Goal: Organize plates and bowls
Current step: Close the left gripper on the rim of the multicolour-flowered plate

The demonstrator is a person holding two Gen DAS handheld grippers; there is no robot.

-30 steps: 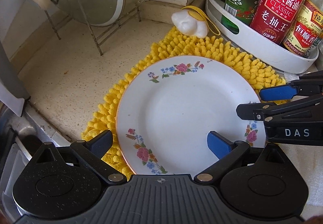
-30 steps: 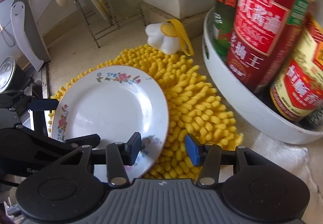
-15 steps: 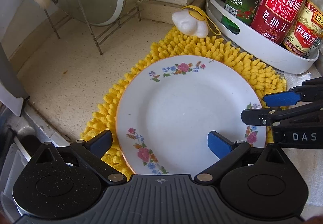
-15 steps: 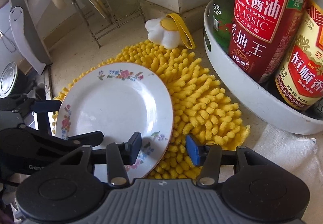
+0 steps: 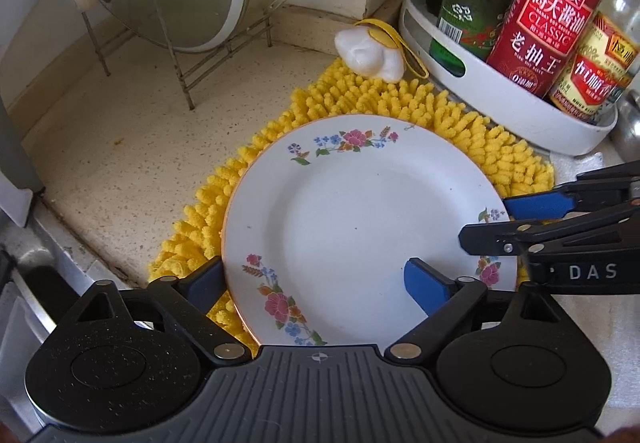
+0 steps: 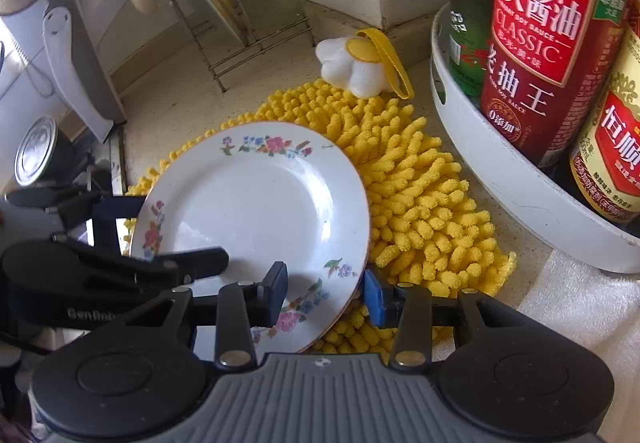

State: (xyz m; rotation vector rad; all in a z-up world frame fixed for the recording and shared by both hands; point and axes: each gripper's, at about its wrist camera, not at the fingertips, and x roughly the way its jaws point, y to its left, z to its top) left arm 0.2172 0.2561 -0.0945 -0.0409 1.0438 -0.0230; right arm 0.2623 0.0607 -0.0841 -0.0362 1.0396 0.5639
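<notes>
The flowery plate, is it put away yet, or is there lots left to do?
Not yet. The white plate with painted flowers lies on the fluffy yellow mat. Both grippers have just been closing around its rim: the left gripper on one side, the right gripper on the other, neither pressing yet. Gripping, lifting and storing remain. No bowls show.

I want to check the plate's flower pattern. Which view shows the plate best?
The left wrist view: the plate appears nearly face-on, with four flower sprays visible around its rim. In the right wrist view the plate is foreshortened and partly covered by the hand-held grippers.
</notes>
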